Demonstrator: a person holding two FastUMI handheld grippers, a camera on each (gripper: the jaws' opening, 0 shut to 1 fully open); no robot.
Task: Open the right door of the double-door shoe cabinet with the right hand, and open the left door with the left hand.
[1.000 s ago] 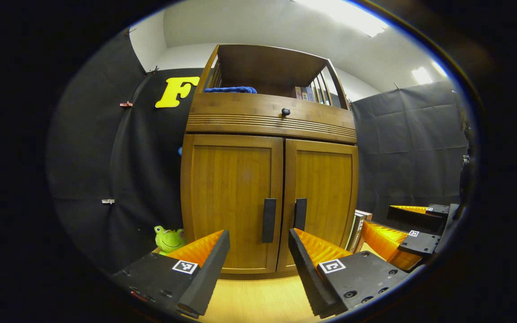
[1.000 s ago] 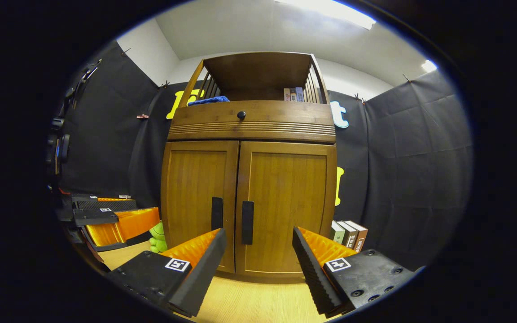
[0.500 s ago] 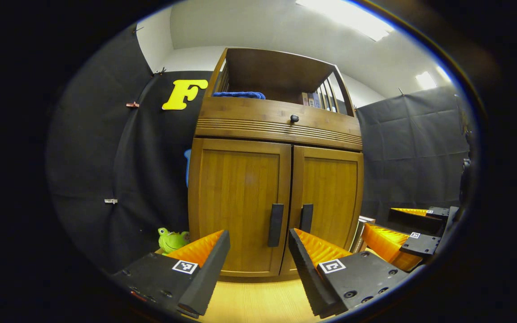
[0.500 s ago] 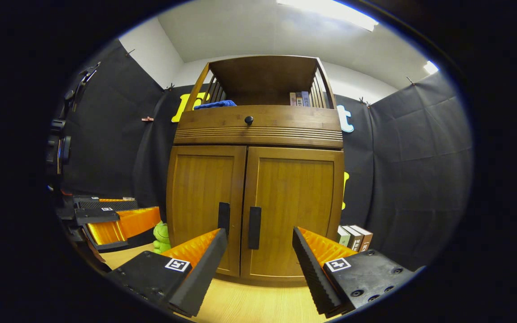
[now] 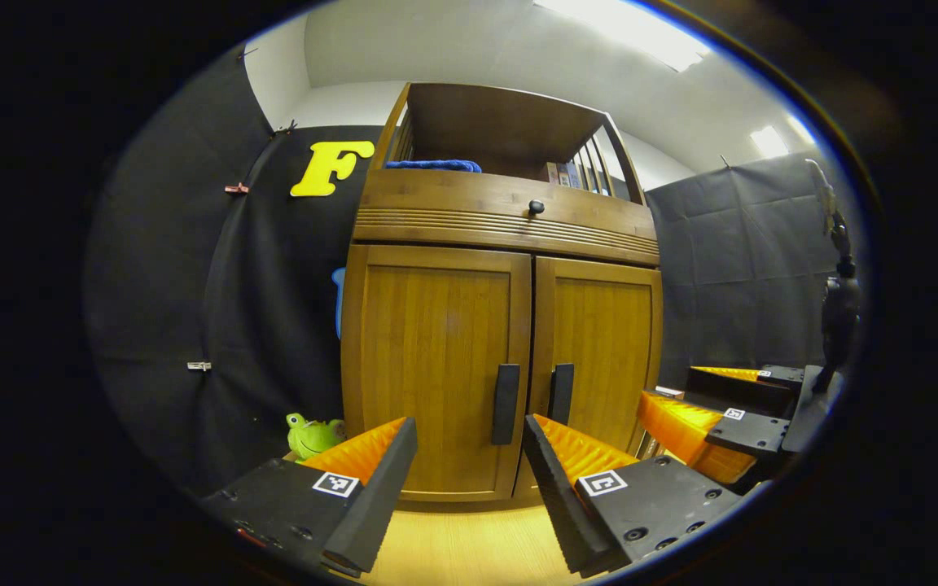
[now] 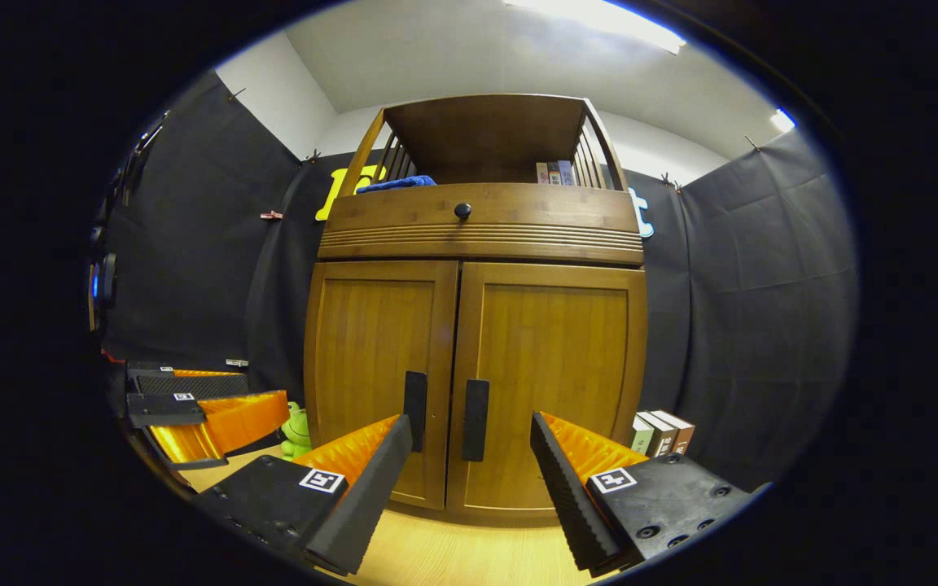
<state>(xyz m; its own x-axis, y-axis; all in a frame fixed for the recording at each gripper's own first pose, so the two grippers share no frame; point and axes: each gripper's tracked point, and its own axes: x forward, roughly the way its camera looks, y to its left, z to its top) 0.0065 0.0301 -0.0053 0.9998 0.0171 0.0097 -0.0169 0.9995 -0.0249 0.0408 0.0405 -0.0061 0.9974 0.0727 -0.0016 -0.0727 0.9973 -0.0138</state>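
A wooden double-door shoe cabinet (image 5: 510, 220) (image 6: 477, 236) stands ahead with both doors closed. The left door (image 5: 436, 374) (image 6: 375, 374) carries a dark vertical handle (image 5: 506, 404) (image 6: 414, 400). The right door (image 5: 603, 358) (image 6: 546, 382) has its own handle (image 5: 561, 394) (image 6: 475, 420). My left gripper (image 5: 469, 431) is open, a short way in front of the left door's handle. My right gripper (image 6: 471, 430) is open, in front of the right door's handle, and also appears in the left gripper view at the right (image 5: 701, 407). In the right gripper view the left gripper (image 6: 200, 399) sits at the far left.
A green frog toy (image 5: 312, 435) (image 6: 296, 430) sits left of the cabinet's base. Books (image 6: 660, 434) stand at its right side. A drawer with a round knob (image 5: 536, 207) (image 6: 462, 211) tops the doors. A blue cloth (image 5: 434, 165) and books lie on the open shelf. Light wooden floor (image 5: 469, 545) lies below.
Both grippers have moved closer to the cabinet, which looks larger now. The handles have shifted rightward in both views. Both grippers stay open.
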